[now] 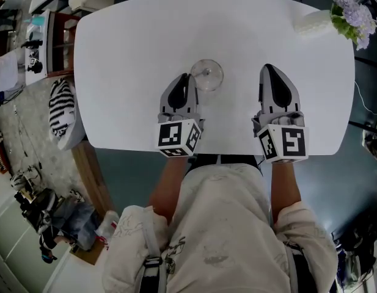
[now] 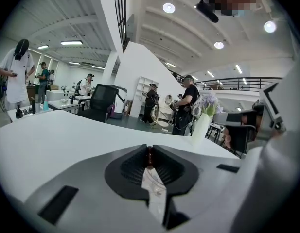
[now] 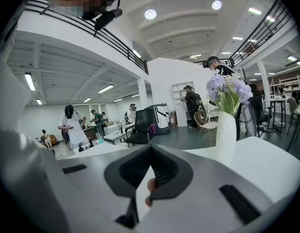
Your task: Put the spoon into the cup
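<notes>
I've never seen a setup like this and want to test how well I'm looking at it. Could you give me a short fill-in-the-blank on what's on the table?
1. The table top is ___.
2. The flowers in the vase are ___.
3. Of the left gripper and the right gripper, the clear glass stands nearer the ___ one.

Missing words: white; purple; left
</notes>
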`<state>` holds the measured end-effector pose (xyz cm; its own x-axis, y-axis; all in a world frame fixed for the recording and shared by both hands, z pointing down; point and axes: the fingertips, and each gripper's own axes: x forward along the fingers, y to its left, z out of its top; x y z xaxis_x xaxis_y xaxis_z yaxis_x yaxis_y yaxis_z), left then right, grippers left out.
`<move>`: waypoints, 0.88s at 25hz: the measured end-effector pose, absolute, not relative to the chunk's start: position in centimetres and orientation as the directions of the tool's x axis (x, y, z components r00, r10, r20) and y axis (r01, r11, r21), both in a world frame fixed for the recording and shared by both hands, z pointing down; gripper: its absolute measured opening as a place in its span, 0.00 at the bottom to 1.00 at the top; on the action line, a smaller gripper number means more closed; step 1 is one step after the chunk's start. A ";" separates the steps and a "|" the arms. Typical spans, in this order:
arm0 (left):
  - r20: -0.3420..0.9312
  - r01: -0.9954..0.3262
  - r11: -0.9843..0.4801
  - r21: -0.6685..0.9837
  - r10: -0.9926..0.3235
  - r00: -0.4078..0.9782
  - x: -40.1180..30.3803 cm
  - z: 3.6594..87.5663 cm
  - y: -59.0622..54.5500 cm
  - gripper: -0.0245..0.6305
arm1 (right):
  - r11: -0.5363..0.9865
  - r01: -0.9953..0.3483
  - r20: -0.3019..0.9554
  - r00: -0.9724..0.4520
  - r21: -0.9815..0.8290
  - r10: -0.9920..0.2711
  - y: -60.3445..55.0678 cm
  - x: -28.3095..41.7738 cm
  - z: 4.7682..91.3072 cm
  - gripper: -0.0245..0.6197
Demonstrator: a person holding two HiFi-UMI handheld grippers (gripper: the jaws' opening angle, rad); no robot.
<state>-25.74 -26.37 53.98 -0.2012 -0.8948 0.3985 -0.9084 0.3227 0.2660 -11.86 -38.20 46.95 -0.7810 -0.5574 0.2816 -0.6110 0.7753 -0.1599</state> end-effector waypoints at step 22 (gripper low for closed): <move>0.418 -0.925 0.313 0.218 -0.886 -0.201 -25.9 55.8 -26.4 0.19 | 0.770 -0.616 0.291 -0.777 -0.166 -0.558 -37.7 -12.1 47.1 0.02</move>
